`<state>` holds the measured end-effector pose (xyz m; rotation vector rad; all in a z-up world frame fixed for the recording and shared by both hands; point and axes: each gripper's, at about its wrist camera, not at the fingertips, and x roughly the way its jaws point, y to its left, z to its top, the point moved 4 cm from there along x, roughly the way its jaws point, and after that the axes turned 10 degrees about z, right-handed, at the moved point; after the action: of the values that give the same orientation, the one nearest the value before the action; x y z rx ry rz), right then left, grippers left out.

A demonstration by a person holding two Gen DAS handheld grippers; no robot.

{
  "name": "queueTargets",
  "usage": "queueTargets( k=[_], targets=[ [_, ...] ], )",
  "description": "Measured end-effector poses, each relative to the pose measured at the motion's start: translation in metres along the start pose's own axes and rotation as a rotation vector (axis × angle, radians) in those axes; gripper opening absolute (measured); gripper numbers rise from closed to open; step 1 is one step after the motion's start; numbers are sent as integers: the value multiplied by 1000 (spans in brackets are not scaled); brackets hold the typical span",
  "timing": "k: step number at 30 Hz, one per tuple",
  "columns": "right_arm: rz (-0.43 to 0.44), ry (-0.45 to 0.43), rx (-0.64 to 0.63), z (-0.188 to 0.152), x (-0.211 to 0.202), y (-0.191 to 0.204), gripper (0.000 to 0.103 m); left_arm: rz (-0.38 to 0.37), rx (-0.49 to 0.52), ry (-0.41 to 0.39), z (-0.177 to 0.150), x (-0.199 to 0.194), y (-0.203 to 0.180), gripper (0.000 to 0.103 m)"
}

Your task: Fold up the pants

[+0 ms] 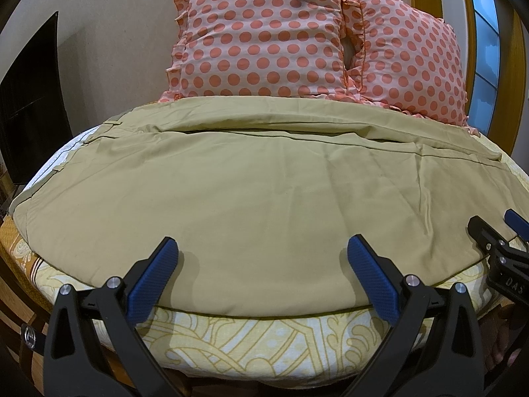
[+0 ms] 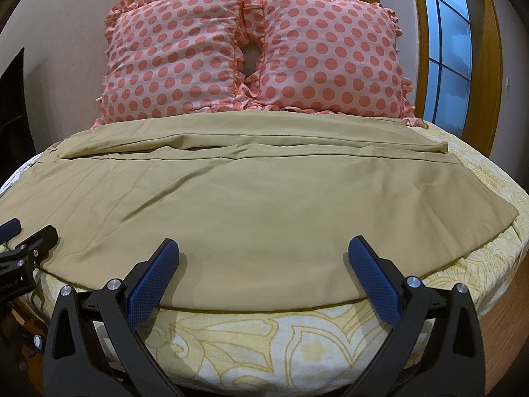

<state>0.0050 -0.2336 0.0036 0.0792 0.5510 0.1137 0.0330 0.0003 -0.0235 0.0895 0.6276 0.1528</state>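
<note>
Tan pants (image 1: 251,185) lie spread flat across the bed, waistband to the left and leg ends to the right; they also show in the right wrist view (image 2: 264,198). My left gripper (image 1: 263,251) is open and empty, its blue pads just above the near edge of the pants. My right gripper (image 2: 264,251) is open and empty over the same near edge, further right. The right gripper shows at the right edge of the left wrist view (image 1: 496,228). The left gripper shows at the left edge of the right wrist view (image 2: 26,235).
The bed has a yellow patterned sheet (image 2: 297,337). Two pink polka-dot pillows (image 2: 251,56) lean against the wall behind the pants. A window with a wooden frame (image 2: 446,43) is at the right. A dark panel (image 1: 29,106) stands at the left.
</note>
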Motion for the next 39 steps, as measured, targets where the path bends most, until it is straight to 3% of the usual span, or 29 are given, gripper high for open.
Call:
queueTargets(
  k=[3, 6, 9, 12, 16, 18, 20, 21, 26, 28, 32, 35, 39],
  targets=[
    [39, 54, -7, 3, 1, -3, 102, -7, 7, 19, 8, 2, 2, 101],
    [73, 129, 15, 27, 7, -18, 102, 3, 10, 51, 13, 4, 7, 101],
    [61, 95, 90, 70, 10, -55, 102, 23, -2, 6, 39, -3, 17, 101],
    [-39, 78, 187, 124, 31, -104, 102, 55, -11, -45, 65, -6, 23, 101],
    [-199, 122, 417, 181, 102, -189, 102, 95, -11, -85, 98, 3, 25, 101],
    [-264, 171, 521, 192, 140, -225, 102, 111, -3, -84, 107, 13, 22, 101],
    [-330, 225, 596, 200, 183, -256, 87, 119, 2, -73, 110, 20, 20, 101],
    [-370, 250, 623, 204, 204, -270, 85, 118, 3, -67, 111, 24, 19, 101],
    [-536, 297, 659, 200, 252, -306, 80, 115, 5, -37, 113, 43, 19, 101],
    [-597, 320, 586, 196, 259, -308, 74, 108, 4, -19, 111, 49, 20, 101],
    [-505, 262, 517, 194, 256, -303, 32, 99, -9, 7, 107, 57, 22, 101],
    [-415, 213, 585, 185, 245, -313, 8, 94, -12, 11, 104, 56, 24, 101],
    [-201, 36, 690, 174, 194, -316, 5, 77, -48, -14, 102, 43, 38, 101]
  ],
)
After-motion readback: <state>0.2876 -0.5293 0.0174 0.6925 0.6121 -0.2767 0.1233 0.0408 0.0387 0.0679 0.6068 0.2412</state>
